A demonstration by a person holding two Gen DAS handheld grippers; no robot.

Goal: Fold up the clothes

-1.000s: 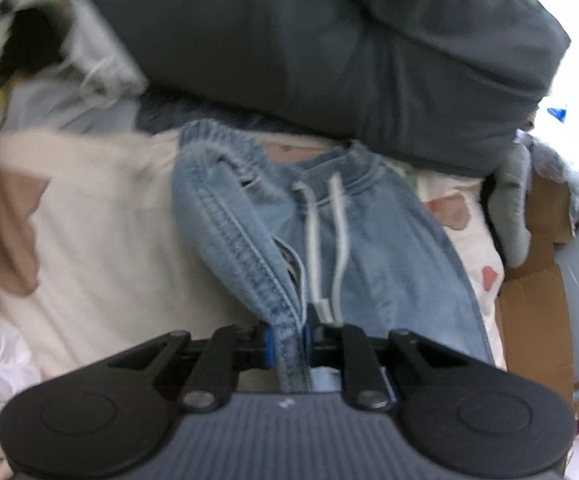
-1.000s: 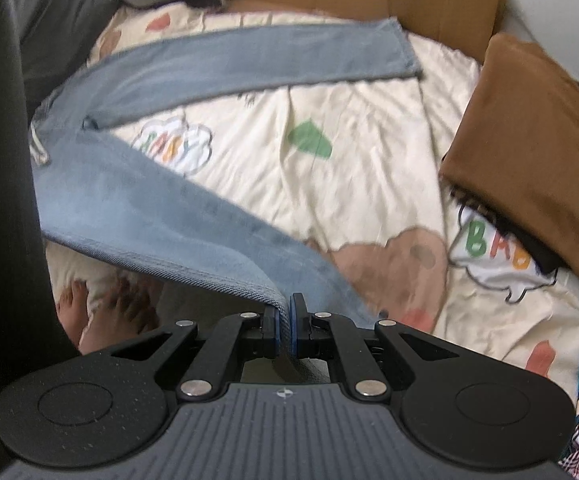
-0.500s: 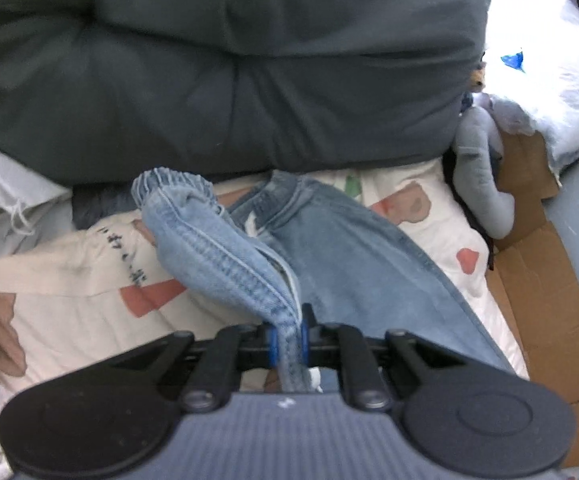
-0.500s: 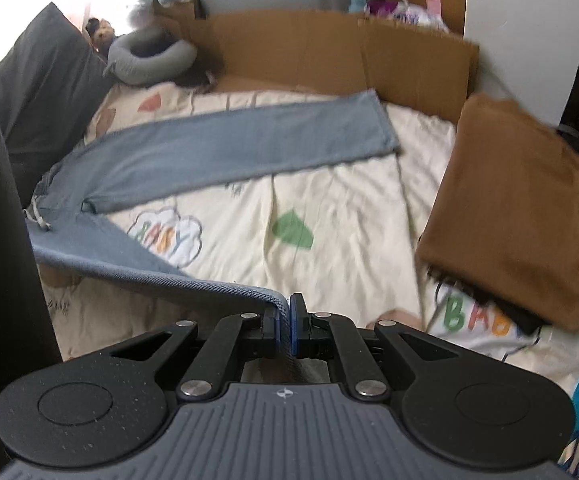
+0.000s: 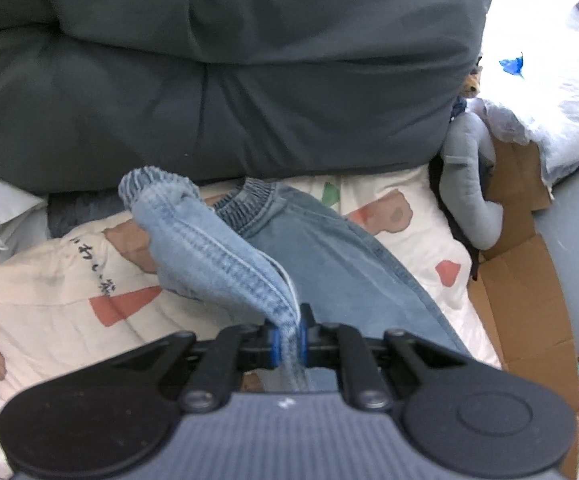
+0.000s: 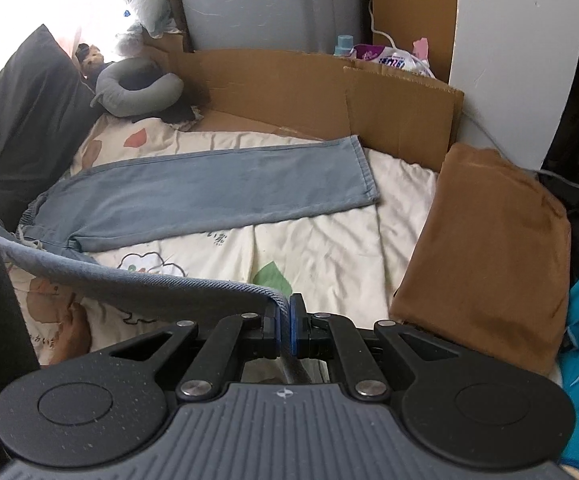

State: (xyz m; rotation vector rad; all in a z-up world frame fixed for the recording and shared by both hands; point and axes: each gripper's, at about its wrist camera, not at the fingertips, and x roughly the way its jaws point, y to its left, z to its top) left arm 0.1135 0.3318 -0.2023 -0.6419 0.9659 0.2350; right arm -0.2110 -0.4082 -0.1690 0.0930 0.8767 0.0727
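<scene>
Daylight floods in from the head of the bed, beside the dark pillow (image 5: pixel 217 64); it burns out to white glare at the upper right corner of the left view and the upper left corner of the right view; the white bag (image 5: pixel 545 80) there loses most detail; the pillow stays dim and flat; the bedsheet (image 6: pixel 321 248) is evenly lit with soft shadows; both views bend at the edges and darken in the corners; the jeans (image 5: pixel 217 256) are slightly soft; the cardboard (image 6: pixel 289 84) looks mildly blurred.
</scene>
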